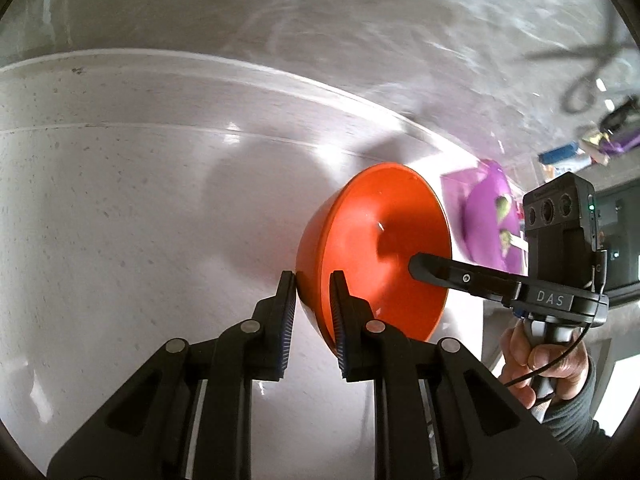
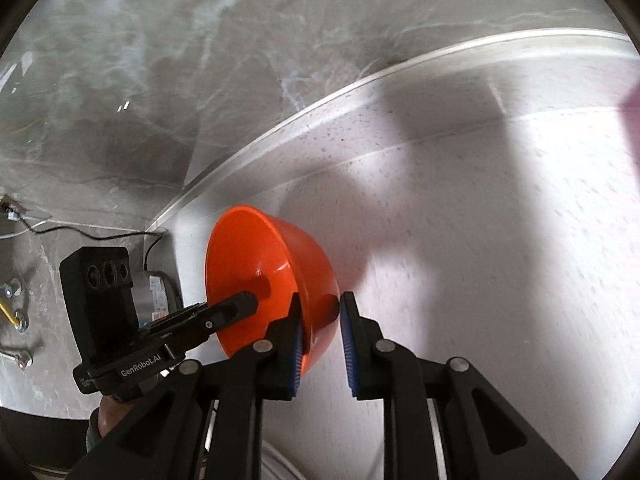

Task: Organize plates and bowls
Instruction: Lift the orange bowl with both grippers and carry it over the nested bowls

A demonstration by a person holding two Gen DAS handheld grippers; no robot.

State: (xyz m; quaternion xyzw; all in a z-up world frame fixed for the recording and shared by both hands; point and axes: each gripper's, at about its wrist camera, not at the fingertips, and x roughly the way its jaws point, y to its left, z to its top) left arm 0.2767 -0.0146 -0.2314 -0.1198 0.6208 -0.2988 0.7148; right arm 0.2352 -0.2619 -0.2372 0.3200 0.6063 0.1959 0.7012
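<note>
Orange bowl [image 1: 372,248] held tipped on its side above the white tabletop [image 1: 120,220], rim roughly vertical. In left wrist view mouth opens toward 3 o'clock, rounded base toward 9; in right wrist view [image 2: 272,280] mouth opens toward 9, base toward 3. Axis through the bowl runs about level, left-right.

Left tool [image 1: 314,296] clenched on the bowl wall near the rim: one finger on the outside, one inside. Right tool [image 2: 320,316] straddling the wall the same way, inner pad on the wall; outer pad looks a sliver off the surface, so full clamp cannot be told. From left wrist view only one right-tool finger [image 1: 452,274] shows, reaching into the bowl; its partner hidden behind the bowl.

Tabletop edge arcs from 9 to 3 o'clock in left view, grey marbled floor [image 1: 360,20] beyond. Wide bare tabletop at 9 o'clock in left view, at 3 o'clock in right view.

Purple object [image 1: 488,216] past the bowl at 3 o'clock, blurred, not identifiable. Small clutter [image 1: 592,144] at 2 o'clock, too small to make out. Hand [image 1: 540,364] on right-tool grip partly cut off. Cable [image 2: 80,230] on floor at 9 o'clock in right view.
</note>
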